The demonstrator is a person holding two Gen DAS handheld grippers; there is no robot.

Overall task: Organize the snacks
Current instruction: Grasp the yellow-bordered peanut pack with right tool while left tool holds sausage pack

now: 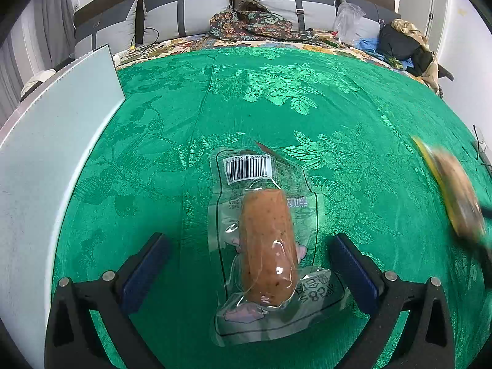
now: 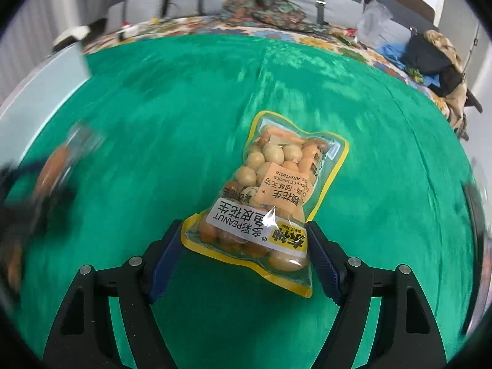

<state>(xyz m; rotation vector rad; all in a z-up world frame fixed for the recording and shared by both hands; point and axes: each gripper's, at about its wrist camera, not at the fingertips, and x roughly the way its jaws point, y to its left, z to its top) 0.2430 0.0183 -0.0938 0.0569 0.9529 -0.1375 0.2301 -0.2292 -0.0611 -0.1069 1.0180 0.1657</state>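
My right tool (image 2: pixel 244 246) grips the peanut bag (image 2: pixel 270 203) above the green cloth (image 1: pixel 276 92), while my left tool (image 1: pixel 249 252) hangs open around the sausage pack (image 1: pixel 264 240) lying near the white board (image 1: pixel 52 141).

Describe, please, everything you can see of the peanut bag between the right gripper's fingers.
The peanut bag is a clear plastic pouch with a yellow border, filled with round coated peanuts in cream, tan and orange. A white label reads PEANUT, beside a yellow logo patch and an orange sticker. It looks sealed and full. It lies tilted over the green tablecloth, with its lower end between the blue pads of the right gripper, which press its sides. In the left wrist view it is only a blur at the right.
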